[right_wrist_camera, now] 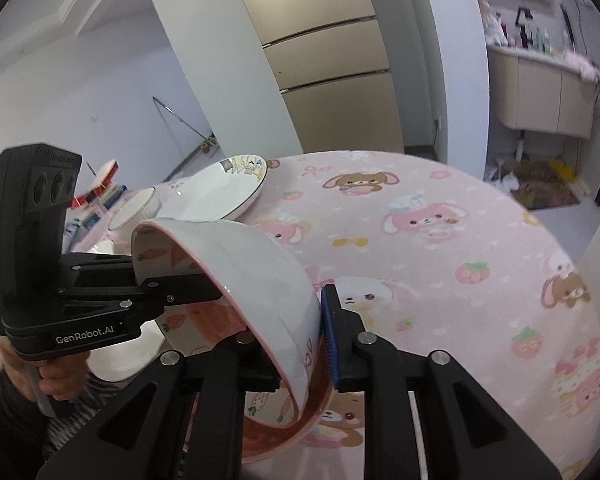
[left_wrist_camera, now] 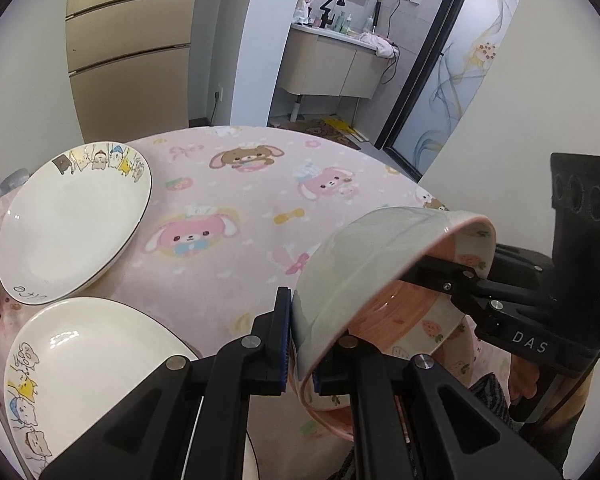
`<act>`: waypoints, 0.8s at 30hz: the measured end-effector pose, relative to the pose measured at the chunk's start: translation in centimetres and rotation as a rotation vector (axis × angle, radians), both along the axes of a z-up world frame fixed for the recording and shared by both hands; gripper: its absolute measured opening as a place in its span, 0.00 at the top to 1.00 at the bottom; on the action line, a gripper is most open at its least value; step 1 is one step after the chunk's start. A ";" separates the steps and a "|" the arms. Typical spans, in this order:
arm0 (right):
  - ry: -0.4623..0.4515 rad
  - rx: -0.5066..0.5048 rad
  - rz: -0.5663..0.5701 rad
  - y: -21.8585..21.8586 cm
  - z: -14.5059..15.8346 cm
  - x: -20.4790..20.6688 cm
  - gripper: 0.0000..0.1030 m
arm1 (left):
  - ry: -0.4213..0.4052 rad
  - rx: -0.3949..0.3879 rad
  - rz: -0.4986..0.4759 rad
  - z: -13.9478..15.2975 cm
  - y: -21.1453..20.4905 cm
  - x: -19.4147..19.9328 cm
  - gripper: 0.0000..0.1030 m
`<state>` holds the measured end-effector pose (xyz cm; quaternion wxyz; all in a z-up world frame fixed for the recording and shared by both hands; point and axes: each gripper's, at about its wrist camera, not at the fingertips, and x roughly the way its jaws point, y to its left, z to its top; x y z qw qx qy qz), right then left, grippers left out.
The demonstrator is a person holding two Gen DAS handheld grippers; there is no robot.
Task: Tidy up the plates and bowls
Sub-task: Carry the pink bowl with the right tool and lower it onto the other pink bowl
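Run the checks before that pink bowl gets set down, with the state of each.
1. Left gripper clamped on pink bowl rim: ok.
2. Right gripper clamped on the opposite rim: ok.
3. Bowl level: not ok, tilted steeply, its outside toward both cameras.
4. Tablecloth bare ahead of bowl: ok.
5. Plates clear of the bowl, off to the left: ok.
6. Spot directly under the bowl: cannot tell, hidden.

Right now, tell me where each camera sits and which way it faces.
Left wrist: on the left claw, facing down across the table toward plates; shows its own fingers, the right claw and a hand.
Right wrist: on the right claw, facing across the table toward a plate; shows the left claw.
Shared: the pink-rimmed bowl, both claws pinching its rim, tilted.
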<state>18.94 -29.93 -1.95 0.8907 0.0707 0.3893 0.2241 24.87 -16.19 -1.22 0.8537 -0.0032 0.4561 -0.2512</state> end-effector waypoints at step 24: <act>-0.104 -0.030 0.041 0.1 1.0 -0.7 0.82 | -0.079 0.007 -0.067 0.3 -0.8 -1.0 0.92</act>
